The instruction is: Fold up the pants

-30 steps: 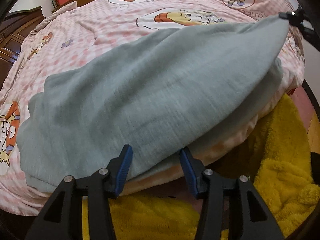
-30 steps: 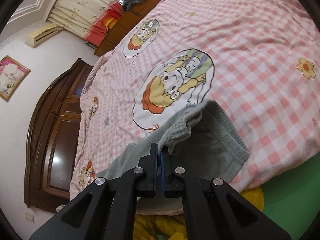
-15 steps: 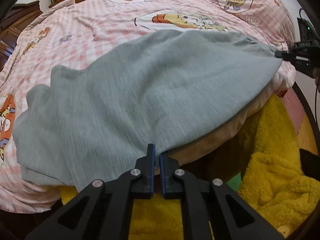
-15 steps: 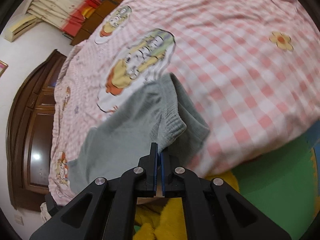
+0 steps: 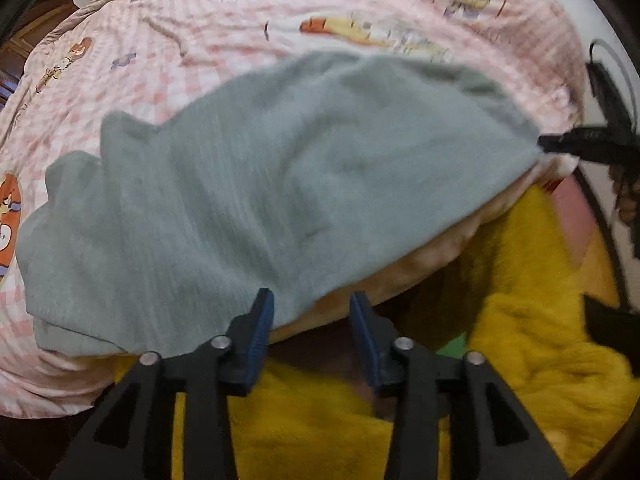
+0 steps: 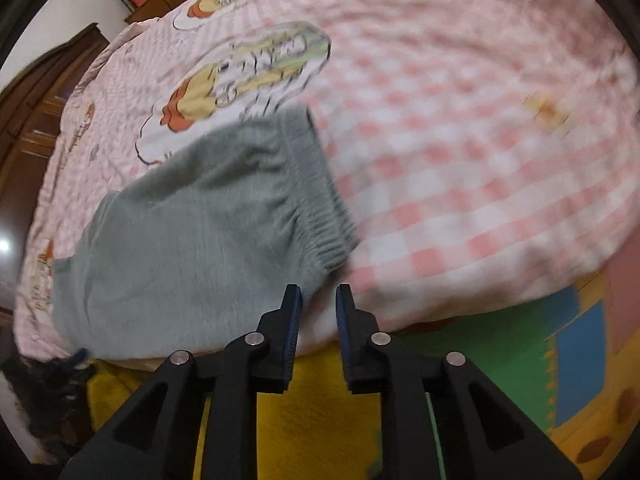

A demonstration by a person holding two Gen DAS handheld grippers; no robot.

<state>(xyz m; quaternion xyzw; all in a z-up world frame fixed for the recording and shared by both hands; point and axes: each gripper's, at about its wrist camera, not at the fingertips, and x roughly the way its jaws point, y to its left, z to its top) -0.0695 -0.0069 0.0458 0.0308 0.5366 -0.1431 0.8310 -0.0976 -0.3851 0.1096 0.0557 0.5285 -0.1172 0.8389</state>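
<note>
Now both claws tilted down (opening), pants (image 5: pixel 280 184) free.

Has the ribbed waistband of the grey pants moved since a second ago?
Yes. The waistband hung raised from the shut right claw; now it lies flat on the checked bedspread, and the claw is opening.

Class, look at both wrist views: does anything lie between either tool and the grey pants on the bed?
Nothing visible does. The grey pants lie spread on the pink checked bedspread. The left tool is opening at their near edge, the right tool beside the waistband corner, neither gripping fabric.
</note>
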